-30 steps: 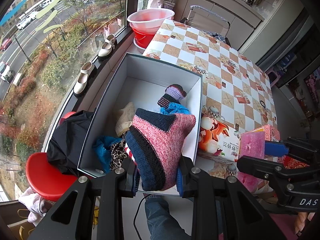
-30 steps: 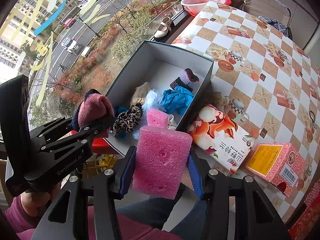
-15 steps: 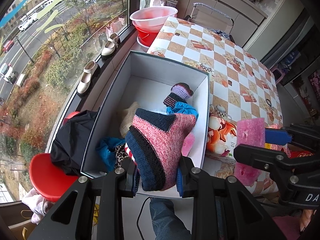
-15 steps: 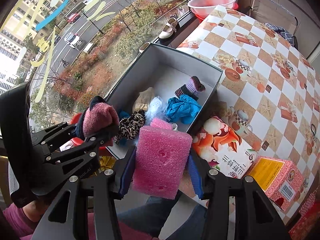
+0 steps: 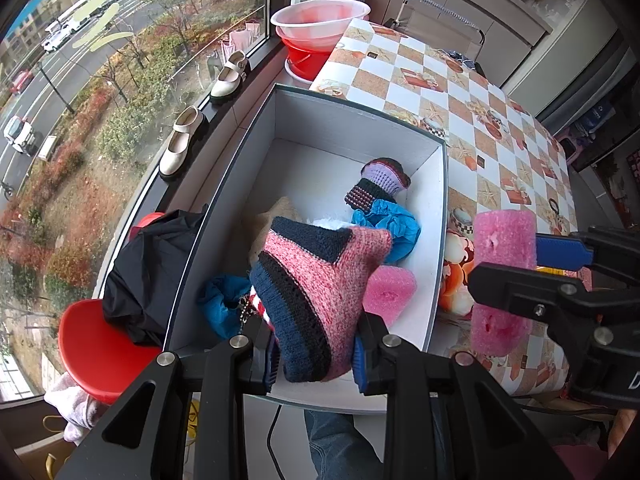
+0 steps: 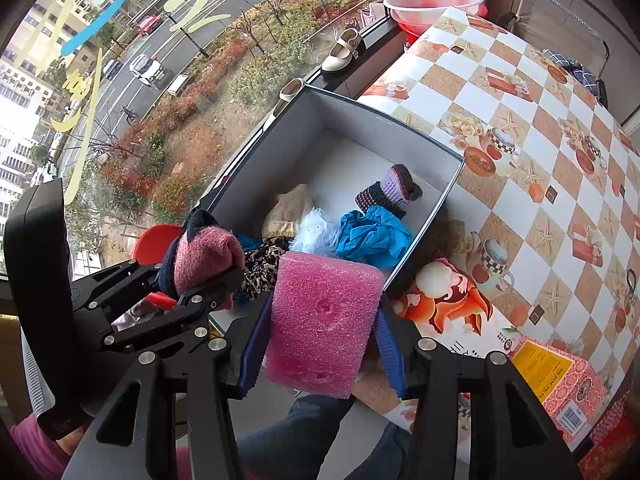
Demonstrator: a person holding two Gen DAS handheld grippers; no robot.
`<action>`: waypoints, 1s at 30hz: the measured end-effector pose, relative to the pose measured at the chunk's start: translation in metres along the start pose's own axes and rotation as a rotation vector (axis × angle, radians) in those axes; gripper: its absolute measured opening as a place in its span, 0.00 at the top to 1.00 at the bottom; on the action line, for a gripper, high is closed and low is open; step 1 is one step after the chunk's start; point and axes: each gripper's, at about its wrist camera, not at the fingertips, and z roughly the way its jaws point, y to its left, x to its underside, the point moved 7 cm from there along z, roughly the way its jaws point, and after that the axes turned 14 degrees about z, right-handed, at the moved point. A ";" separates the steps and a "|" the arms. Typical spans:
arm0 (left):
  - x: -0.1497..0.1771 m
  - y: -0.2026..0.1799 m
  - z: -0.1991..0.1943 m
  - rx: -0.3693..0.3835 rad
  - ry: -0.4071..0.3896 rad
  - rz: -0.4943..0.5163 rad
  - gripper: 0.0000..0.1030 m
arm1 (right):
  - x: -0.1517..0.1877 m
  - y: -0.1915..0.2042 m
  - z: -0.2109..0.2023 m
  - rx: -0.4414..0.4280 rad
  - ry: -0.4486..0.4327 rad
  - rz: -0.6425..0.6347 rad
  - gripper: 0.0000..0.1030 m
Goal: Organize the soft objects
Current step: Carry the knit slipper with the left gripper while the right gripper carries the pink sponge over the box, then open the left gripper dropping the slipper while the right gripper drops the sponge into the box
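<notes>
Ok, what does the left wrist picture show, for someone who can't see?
The left gripper squeezes a pink and navy knitted slipper over an open grey cardboard box of soft things. Beside it, the right gripper grips a pink foam sponge.

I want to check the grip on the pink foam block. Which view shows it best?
The right wrist view: the pink foam block fills the centre, its broad face toward the camera, clamped in the right gripper. The left wrist view catches it only side-on at the right edge, its middle hidden behind a gripper finger.
</notes>
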 end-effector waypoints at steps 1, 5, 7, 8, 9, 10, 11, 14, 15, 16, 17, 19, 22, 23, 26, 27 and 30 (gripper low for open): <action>-0.001 0.000 0.001 -0.001 0.002 0.002 0.70 | -0.003 0.000 0.001 0.001 0.000 0.002 0.51; -0.006 0.000 0.006 0.000 0.005 0.007 0.70 | -0.014 0.002 0.005 -0.002 0.003 0.007 0.51; -0.008 0.000 0.008 0.003 0.003 0.007 0.69 | -0.021 0.003 0.007 -0.002 0.000 0.007 0.51; -0.010 0.000 0.007 0.003 -0.006 0.007 0.64 | -0.025 0.003 0.008 -0.003 -0.003 0.009 0.51; -0.011 0.001 0.006 -0.011 -0.018 0.009 0.59 | -0.028 0.004 0.008 -0.006 -0.005 0.012 0.51; -0.013 0.002 0.005 -0.037 -0.028 0.014 0.45 | -0.031 0.005 0.009 -0.015 -0.007 0.016 0.51; -0.014 0.003 0.002 -0.071 -0.038 0.020 0.29 | -0.034 0.006 0.009 -0.028 -0.007 0.019 0.50; -0.017 0.007 -0.006 -0.158 -0.068 0.035 0.21 | -0.041 0.007 0.012 -0.056 0.000 0.027 0.31; -0.018 0.009 -0.007 -0.191 -0.059 0.036 0.21 | -0.043 0.007 0.011 -0.055 -0.009 0.033 0.11; -0.018 0.012 -0.008 -0.224 -0.046 0.035 0.21 | -0.045 0.005 0.009 -0.050 -0.022 0.042 0.06; -0.018 0.016 -0.008 -0.261 -0.026 0.032 0.21 | -0.045 0.002 0.007 -0.038 -0.031 0.052 0.05; -0.017 0.022 -0.005 -0.299 0.033 0.025 0.21 | -0.046 -0.004 0.003 -0.028 -0.035 0.078 0.05; -0.011 0.023 -0.004 -0.199 0.046 -0.007 0.21 | -0.043 -0.011 -0.006 -0.011 -0.046 0.099 0.01; -0.009 0.021 -0.005 -0.179 0.045 -0.019 0.21 | -0.040 -0.012 -0.010 -0.013 -0.046 0.102 0.01; -0.006 0.018 -0.011 -0.140 0.031 -0.027 0.21 | -0.031 -0.015 -0.018 -0.007 -0.045 0.118 0.01; -0.005 0.017 -0.012 -0.139 0.030 -0.026 0.21 | -0.028 -0.016 -0.019 -0.005 -0.046 0.125 0.01; -0.003 0.014 -0.016 -0.139 0.030 -0.021 0.21 | -0.020 -0.017 -0.021 -0.012 -0.042 0.142 0.01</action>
